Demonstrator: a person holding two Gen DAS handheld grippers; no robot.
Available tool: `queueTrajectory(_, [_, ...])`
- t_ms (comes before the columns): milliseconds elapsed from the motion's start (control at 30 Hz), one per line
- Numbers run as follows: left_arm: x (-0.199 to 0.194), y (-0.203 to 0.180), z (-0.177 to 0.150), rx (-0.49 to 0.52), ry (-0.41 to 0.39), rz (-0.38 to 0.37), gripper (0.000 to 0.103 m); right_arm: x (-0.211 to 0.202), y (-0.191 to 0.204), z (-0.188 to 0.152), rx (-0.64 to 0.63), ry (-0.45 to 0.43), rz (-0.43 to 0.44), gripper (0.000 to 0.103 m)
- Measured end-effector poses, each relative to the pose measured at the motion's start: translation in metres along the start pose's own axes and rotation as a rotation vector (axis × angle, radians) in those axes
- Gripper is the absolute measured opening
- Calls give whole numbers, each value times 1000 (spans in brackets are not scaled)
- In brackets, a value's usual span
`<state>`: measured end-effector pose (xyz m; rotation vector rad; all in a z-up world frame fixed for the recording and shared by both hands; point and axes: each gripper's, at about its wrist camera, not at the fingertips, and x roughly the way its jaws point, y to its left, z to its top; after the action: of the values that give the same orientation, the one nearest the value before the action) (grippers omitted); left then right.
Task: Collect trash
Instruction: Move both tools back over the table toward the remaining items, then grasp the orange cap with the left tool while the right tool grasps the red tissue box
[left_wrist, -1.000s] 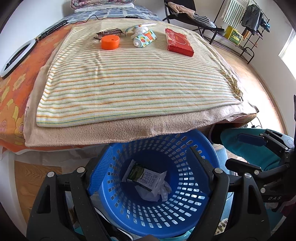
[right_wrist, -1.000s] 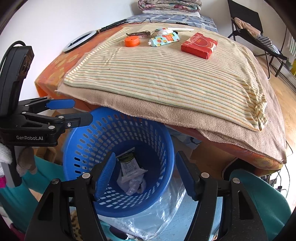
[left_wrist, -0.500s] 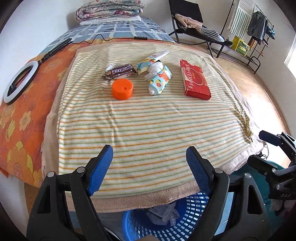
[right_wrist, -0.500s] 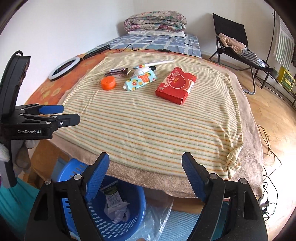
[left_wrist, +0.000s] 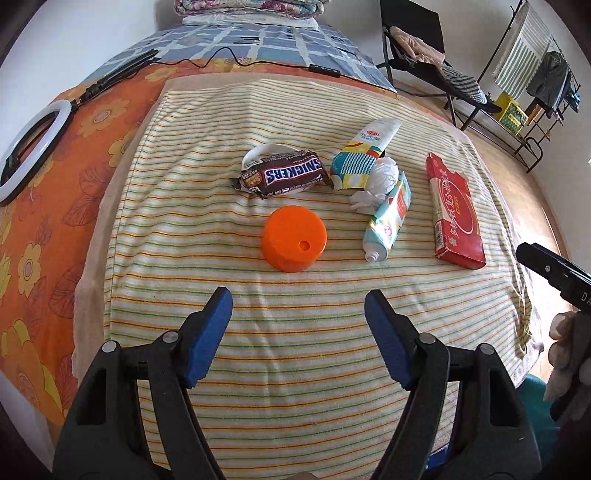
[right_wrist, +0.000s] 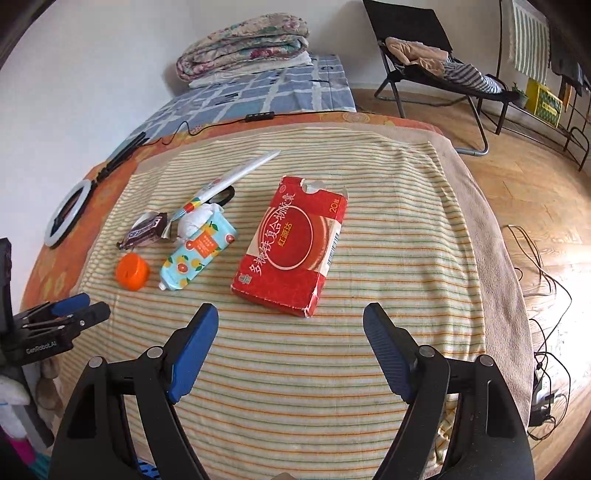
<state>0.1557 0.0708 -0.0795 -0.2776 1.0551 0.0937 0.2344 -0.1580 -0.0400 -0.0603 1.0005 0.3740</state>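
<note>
Trash lies on a striped cloth (left_wrist: 295, 369) over a bed: an orange cap (left_wrist: 294, 243) (right_wrist: 132, 272), a Snickers wrapper (left_wrist: 284, 176) (right_wrist: 146, 229), a crumpled tissue (left_wrist: 380, 181), a fruit-print tube (left_wrist: 388, 218) (right_wrist: 197, 251), a flattened white tube (left_wrist: 364, 153) (right_wrist: 232, 179) and a torn red carton (left_wrist: 455, 218) (right_wrist: 293, 243). My left gripper (left_wrist: 298, 308) hangs just short of the orange cap, its jaws closing a little with nothing between them. My right gripper (right_wrist: 290, 325) stands open and empty just short of the red carton.
A ring light (left_wrist: 31, 144) and its cable lie on the orange flowered sheet at the left. Folded quilts (right_wrist: 242, 46) sit at the bed's far end. A black folding chair (right_wrist: 424, 59) and a clothes rack stand on the wooden floor to the right.
Both grippers have swung up from over the blue basket to above the bed. The basket has dropped out of view. The trash now lies close ahead of the fingers.
</note>
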Motion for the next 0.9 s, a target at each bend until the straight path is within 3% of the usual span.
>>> queueTrajectory(100, [12, 4, 8, -9, 12, -1, 70, 22, -5, 15, 33, 19, -7, 81])
queueTrajectory(233, [26, 6, 17, -6, 21, 2, 69, 47, -10, 32, 89, 47, -1, 81])
queueTrajectory(433, [43, 1, 26, 28, 20, 32, 65, 76, -13, 55, 120, 55, -58, 81])
queueTrajectory(700, [53, -1, 34, 51, 12, 38, 51, 108, -12, 71, 154, 85, -107, 81])
queueTrajectory(900, [54, -1, 34, 74, -1, 33, 50, 122, -4, 77, 157, 98, -100, 85])
